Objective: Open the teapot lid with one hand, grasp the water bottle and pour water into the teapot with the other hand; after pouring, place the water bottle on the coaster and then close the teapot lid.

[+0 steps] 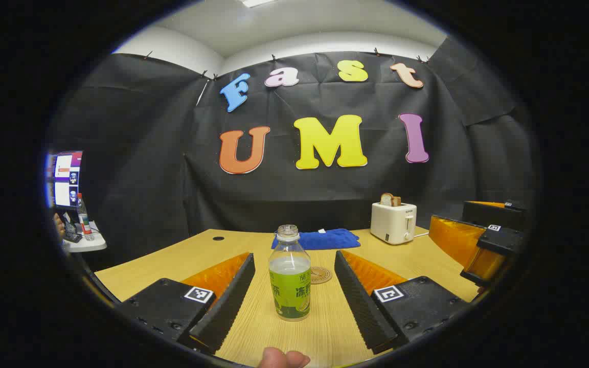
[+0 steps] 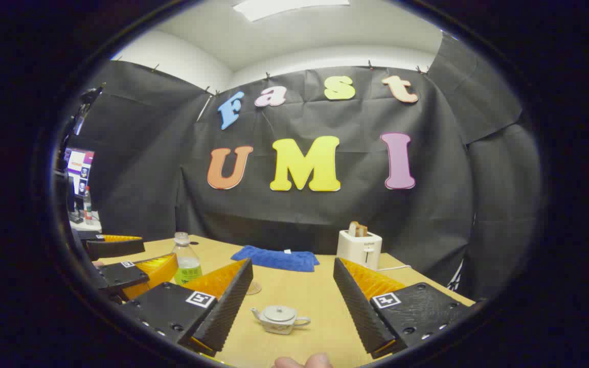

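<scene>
Even, fairly bright light falls from a ceiling panel (image 2: 290, 7) overhead, which is blown out to plain white. Shadows on the worktop (image 1: 325, 317) are soft and faint. Both views bend strongly toward the rim (straight edges curve). The centre stays sharp; the edges darken and soften.

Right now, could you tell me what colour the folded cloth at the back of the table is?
The cloth is blue, clearest in the left gripper view.
</scene>
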The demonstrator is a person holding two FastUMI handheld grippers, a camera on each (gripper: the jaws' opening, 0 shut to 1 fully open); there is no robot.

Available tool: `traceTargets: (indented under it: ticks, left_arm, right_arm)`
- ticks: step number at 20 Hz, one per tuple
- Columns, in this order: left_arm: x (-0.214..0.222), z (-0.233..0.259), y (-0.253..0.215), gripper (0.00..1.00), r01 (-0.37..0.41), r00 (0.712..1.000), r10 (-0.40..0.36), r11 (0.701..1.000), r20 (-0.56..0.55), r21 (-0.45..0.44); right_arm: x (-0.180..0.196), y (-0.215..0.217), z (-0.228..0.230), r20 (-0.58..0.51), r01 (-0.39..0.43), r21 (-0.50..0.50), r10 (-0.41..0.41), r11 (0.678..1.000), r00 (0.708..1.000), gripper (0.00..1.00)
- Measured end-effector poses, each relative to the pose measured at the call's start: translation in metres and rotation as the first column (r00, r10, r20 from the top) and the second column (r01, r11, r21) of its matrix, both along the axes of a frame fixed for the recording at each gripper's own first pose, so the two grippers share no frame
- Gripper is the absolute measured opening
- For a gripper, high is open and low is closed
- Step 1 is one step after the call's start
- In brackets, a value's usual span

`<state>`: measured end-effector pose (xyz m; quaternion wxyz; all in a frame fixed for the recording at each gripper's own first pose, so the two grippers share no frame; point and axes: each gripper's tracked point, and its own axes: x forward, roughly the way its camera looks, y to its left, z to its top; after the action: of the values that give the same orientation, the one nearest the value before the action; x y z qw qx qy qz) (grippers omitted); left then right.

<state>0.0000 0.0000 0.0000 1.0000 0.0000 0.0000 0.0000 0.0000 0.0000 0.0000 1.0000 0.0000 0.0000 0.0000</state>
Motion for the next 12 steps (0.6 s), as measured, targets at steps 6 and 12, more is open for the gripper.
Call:
traceTargets:
  ticks: [6,12]
  left_arm:
    - [0.001,-0.002,0.004,0.98,-0.008,1.000,0.008,1.000,-0.003,-0.001]
    - [0.000,-0.002,0.004,0.98,-0.008,1.000,0.008,1.000,-0.006,0.014]
  right_arm:
    - [0.003,-0.005,-0.006,-0.022,0.030,0.007,-0.030,1.000,0.999,0.95]
    - [0.005,-0.006,-0.014,-0.048,0.029,0.011,-0.029,1.000,0.998,0.97]
